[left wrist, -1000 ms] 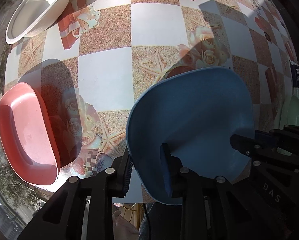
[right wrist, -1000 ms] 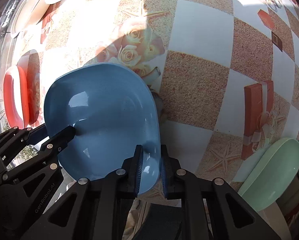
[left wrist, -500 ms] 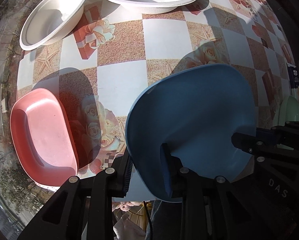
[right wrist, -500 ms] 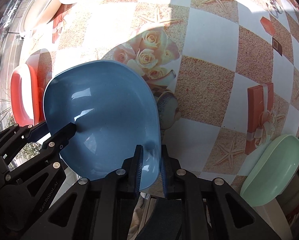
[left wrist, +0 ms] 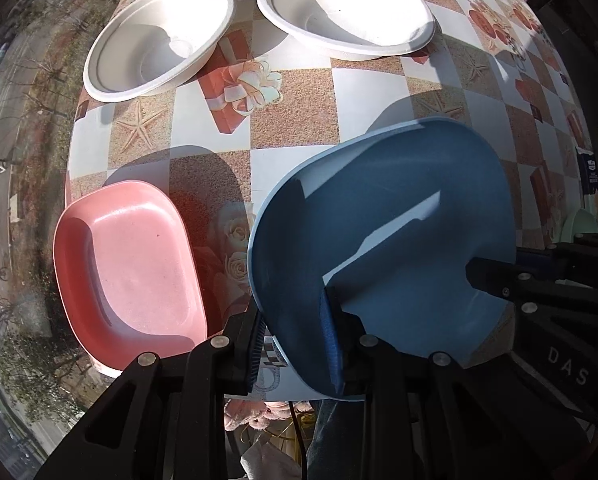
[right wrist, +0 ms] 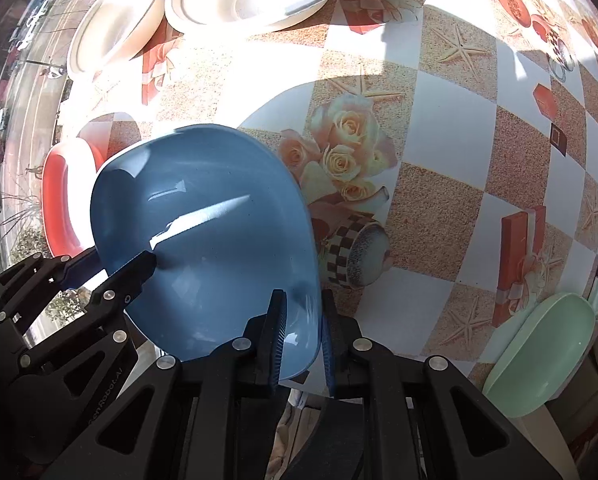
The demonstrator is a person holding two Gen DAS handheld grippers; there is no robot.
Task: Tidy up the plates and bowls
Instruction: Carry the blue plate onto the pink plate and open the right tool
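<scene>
Blue dish (right wrist: 215, 232) in my grip: smooth, glossy plastic look, sharp sun glints inside. Pink dish (left wrist: 127, 268): same smooth plastic look, duller satin sheen, faint specks. Mint dish (right wrist: 547, 348): smooth, soft sheen. White bowls (left wrist: 159, 40): matt, slightly fibrous, paper-pulp look. Tablecloth (right wrist: 451, 128): slick printed vinyl look, smooth. My gripper fingers (left wrist: 327, 336): matt black plastic, metal screw heads, blue ribbed pads.
</scene>
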